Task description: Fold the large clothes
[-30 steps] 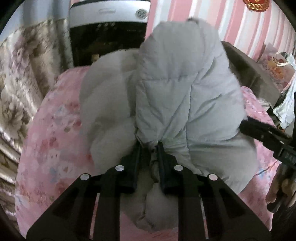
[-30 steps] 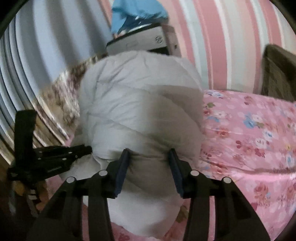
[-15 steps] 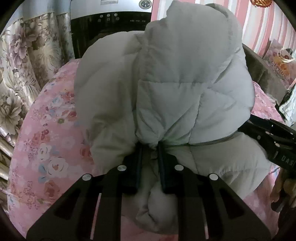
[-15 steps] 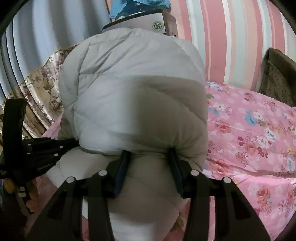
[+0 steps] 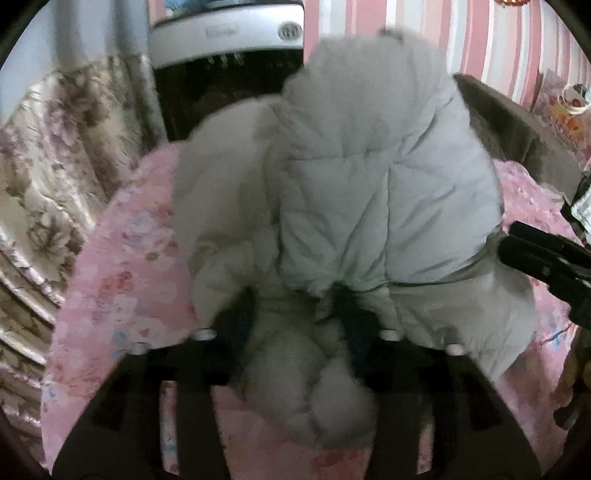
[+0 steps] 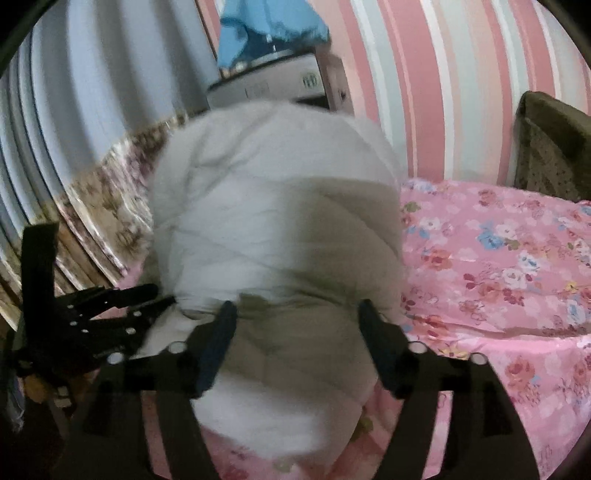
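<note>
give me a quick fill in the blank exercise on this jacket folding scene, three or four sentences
1. The puffy grey jacket lies on a floral bedspread whose main colour is ____.
2. The wall behind the bed is papered in vertical ____.
3. In the right wrist view, the left gripper shows at the ____ edge of the picture.
4. The cloth on top of the appliance behind the jacket is ____.

Missing words: pink; stripes; left; blue

Bed (image 6: 517, 258) with pink floral cover; striped wall (image 6: 424, 92) behind; floral curtain (image 5: 55, 166) at left; appliance (image 5: 229, 40) against the wall. Dim light.
</note>
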`<state>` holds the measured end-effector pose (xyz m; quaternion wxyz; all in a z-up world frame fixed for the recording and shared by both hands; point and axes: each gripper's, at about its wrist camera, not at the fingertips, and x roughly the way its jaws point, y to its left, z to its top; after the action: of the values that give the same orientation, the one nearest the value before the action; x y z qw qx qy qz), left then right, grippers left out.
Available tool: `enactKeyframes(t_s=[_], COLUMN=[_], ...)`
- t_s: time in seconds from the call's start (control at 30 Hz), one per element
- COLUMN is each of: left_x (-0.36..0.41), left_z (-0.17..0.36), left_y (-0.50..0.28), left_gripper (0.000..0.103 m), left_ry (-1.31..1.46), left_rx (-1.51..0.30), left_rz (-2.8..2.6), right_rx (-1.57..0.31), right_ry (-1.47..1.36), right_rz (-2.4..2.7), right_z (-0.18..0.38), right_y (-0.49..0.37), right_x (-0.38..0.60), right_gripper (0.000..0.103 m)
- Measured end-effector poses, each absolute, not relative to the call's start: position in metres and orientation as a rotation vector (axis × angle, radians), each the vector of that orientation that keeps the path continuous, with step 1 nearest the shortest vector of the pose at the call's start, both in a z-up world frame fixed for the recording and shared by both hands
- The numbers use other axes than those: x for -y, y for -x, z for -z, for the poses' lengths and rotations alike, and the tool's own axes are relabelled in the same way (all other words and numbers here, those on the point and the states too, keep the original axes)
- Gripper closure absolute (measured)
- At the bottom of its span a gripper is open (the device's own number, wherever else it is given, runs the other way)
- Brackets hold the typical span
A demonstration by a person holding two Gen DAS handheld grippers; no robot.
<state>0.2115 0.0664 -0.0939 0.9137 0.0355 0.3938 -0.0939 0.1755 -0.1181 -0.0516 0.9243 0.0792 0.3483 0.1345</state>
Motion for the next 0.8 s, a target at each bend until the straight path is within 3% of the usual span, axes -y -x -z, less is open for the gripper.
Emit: enactKeyframes(t_s=[0.03,0.07,0.1,0.27,0.8], left_x=[-0.067,-0.07,-0.072,-0.089,-0.087], left_z=[0.089,0.079,0.074,0.06,0.127], left_y=[-0.206,-0.195,-0.189,-0.172,-0.212], left_gripper=[0.029,0.011,0.003,0.003,0.003], left_ry=[-0.073,-0.067,-0.058,0.018,0.07], left_rx=[-0.788,-0.745,-0.718,-0.674,-0.893], left_rz=[0.188,0.179,0.168,0.176,0.235], right_rx=[-0.696,-0.683,-0.672,-0.701,-0.817], right_ry=[-0.169,-0.177,-0.187,-0.257,-0.333], right_rz=[-0.274,-0.269,-0.26,-0.237,-0.273], right_z=[0.046,0.042,0.04,0.046,0.093], right_y=[-0.169,-0.163,-0.159,-0.153,-0.175], right_x=[0.12,0.121,0.124,0.138,0.142], right_gripper=[0.029,0.019,0.013,0.009,0.009])
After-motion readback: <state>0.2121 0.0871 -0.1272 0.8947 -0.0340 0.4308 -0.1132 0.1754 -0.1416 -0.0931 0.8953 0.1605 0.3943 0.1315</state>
